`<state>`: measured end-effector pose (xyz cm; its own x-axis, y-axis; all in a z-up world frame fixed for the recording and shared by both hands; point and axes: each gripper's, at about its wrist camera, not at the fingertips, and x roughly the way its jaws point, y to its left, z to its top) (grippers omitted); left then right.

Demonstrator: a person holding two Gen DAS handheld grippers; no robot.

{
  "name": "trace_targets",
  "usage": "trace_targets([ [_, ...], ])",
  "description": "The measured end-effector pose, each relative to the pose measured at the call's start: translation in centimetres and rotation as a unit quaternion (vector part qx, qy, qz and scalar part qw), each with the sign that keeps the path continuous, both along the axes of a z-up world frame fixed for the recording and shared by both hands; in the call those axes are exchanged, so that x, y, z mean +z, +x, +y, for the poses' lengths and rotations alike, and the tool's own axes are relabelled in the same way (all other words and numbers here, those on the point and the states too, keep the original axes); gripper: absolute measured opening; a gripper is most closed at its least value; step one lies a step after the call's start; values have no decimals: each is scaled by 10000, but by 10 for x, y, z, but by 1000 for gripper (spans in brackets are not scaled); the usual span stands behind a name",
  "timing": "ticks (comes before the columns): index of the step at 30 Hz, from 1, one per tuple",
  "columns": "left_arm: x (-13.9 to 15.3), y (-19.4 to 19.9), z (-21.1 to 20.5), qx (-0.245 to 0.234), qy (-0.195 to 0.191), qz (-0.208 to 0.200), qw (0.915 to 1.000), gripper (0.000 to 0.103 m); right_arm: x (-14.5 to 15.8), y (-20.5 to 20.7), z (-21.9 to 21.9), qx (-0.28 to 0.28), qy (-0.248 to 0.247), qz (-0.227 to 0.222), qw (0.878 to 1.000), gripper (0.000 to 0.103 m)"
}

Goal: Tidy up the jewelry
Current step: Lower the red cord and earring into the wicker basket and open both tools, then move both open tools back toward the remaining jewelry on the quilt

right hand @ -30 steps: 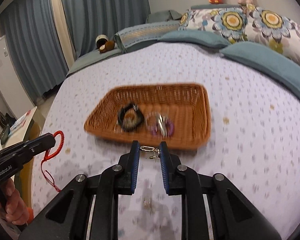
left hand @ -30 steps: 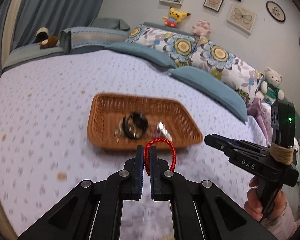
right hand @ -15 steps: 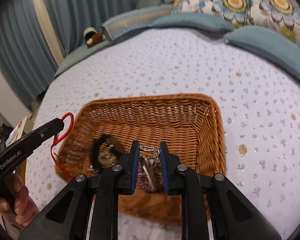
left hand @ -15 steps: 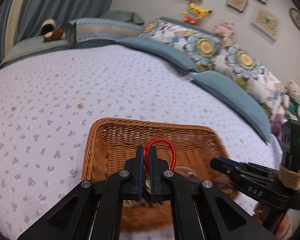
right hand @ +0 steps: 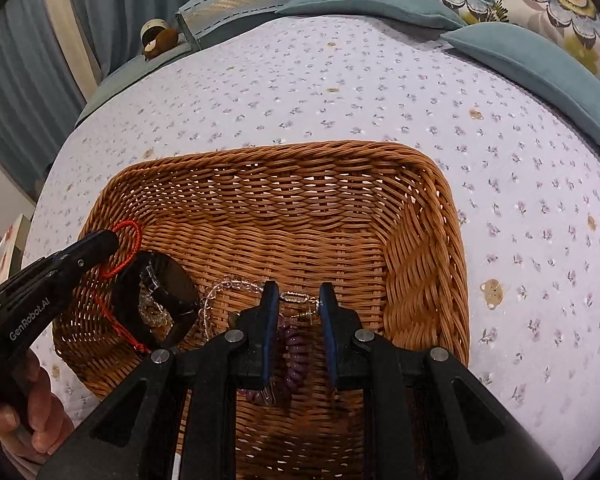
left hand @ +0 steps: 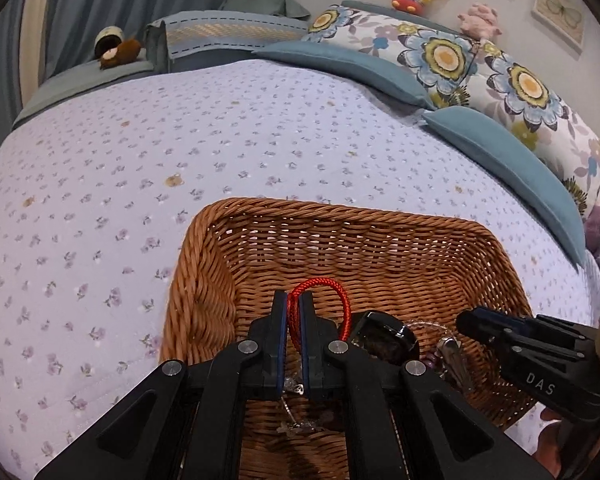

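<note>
Over one basket (right hand: pixel 416 216), two grippers clamp one red cord (left hand: pixel 342 304), one earring (right hand: pixel 299 298).

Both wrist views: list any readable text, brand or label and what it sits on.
"DAS": white letters on the black body of the right claw, seen in the left wrist view.
"GenRobot.AI": white letters along the black arm of the left claw, seen in the right wrist view.
Framed pictures on the wall: butterfly art, no readable text.
Wicker basket and the jewelry inside: no markings visible.
</note>
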<state>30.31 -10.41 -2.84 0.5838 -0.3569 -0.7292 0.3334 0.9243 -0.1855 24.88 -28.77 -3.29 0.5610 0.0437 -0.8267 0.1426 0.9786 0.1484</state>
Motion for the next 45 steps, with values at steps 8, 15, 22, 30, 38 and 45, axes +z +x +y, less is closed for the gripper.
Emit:
trace_targets([
  [8, 23, -22, 14, -198, -412, -133, 9989, 45, 25, -26, -1, -1, 50, -321, 9995, 36],
  [15, 65, -83, 40, -334, -579, -466, 9967, 46, 68, -90, 9, 136, 292, -986, 9946, 36],
  [22, 79, -166, 67, -456, -674, -574, 9950, 46, 74, -168, 31, 498, 469, -1307, 9891, 36],
  [30, 48, -240, 87, -424, -534, -163, 9975, 46, 29, -231, 43, 460, 660, -998, 9917, 36],
  [38, 5, -279, 96, -447, -474, 478, 9967, 46, 8, -251, 51, 562, 720, -788, 9927, 36],
  [45, -3, -295, 87, -585, -371, 583, 9959, 46, 6, -269, 72, 845, 743, -725, 9910, 36],
])
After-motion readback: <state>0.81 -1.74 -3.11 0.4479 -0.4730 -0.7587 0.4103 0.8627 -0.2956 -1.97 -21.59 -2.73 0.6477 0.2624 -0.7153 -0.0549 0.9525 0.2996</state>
